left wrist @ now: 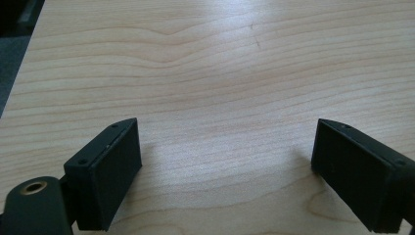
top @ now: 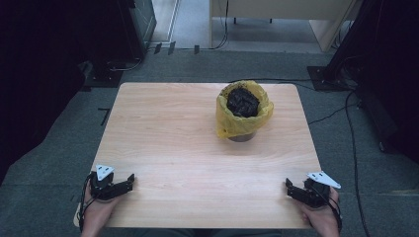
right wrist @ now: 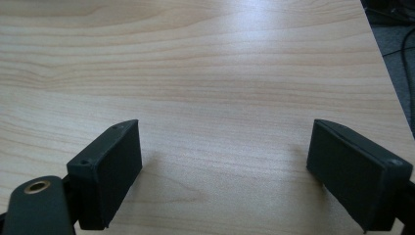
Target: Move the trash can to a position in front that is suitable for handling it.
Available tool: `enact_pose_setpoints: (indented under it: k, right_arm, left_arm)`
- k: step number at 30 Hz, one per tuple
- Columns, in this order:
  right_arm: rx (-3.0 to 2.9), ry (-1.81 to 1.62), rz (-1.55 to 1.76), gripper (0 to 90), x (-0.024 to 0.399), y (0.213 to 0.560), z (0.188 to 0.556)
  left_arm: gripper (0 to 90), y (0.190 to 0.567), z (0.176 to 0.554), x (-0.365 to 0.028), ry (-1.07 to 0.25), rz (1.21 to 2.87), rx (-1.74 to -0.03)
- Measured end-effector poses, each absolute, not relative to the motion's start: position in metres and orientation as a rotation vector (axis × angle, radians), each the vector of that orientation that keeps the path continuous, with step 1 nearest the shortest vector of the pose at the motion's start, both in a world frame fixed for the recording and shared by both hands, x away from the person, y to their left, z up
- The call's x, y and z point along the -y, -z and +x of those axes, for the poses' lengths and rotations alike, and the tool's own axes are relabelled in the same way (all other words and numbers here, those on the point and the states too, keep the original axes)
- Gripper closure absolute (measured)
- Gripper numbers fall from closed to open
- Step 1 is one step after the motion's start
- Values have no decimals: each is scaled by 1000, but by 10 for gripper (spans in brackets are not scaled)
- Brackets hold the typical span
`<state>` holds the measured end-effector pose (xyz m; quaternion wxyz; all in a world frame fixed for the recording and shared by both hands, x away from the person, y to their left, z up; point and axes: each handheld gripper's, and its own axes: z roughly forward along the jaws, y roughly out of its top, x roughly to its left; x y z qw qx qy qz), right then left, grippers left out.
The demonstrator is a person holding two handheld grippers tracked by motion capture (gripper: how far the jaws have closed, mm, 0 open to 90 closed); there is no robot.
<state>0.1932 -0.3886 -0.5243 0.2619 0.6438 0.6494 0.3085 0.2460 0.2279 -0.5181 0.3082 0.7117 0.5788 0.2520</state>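
Starting posture, no step yet begun (judged from the layout). The left gripper (top: 129, 180) and right gripper (top: 289, 186) rest at the near corners of the wooden table (top: 168, 143), jaws spread wide and empty, with bare wood between them. The yellow-lined bin (top: 243, 111), holding dark contents, stands well ahead of both jaw pairs, nearer the right. A next move would likely call for reaching forward to it.

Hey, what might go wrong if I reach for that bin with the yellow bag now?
The yellow bag hangs loose around the small bin, so open jaws may pinch plastic only and tug it off. The bin looks light; a push from the left gripper or right gripper might tip its dark contents out.
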Motion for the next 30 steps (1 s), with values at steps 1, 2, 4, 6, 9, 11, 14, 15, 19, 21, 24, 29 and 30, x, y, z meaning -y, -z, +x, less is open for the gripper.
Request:
enact_pose_setpoints:
  k: [1,2,4,6,9,11,14,15,19,21,24,29,30]
  right_arm:
    - [-1753,-852,1748,133,390,524,193]
    - [-1745,-863,1751,149,391,524,193]
    - [-1702,-833,1743,249,392,521,195]
    - [-1660,-859,1739,275,393,516,198]
    - [-1596,-907,1714,317,393,504,205]
    - [-1576,-931,1713,357,392,497,211]
    - [-1556,-953,1676,422,388,487,218]
    - [-1562,-949,1660,430,387,484,221]
    - [-1566,-943,1630,473,382,473,231]
    - [-1567,-959,1636,483,381,471,234]
    - [-1568,-987,1621,504,374,461,246]
    - [-1553,-1027,1603,562,364,448,263]
    - [-1553,-1027,1603,562,364,448,263]
  left_arm:
    - [105,518,246,-228,-667,1879,-1533]
    - [105,518,246,-227,-668,1878,-1535]
    - [107,518,246,-227,-669,1874,-1542]
    - [122,517,247,-227,-670,1874,-1558]
    - [133,516,249,-229,-670,1863,-1578]
    - [134,515,251,-230,-671,1855,-1588]
    - [134,514,251,-230,-678,1852,-1585]
    - [133,514,251,-230,-680,1848,-1583]
    - [133,514,250,-229,-674,1847,-1582]
    - [134,514,250,-229,-674,1849,-1581]
    - [134,513,251,-226,-673,1840,-1579]
    - [134,511,252,-222,-662,1838,-1569]
    - [134,511,252,-221,-661,1838,-1567]
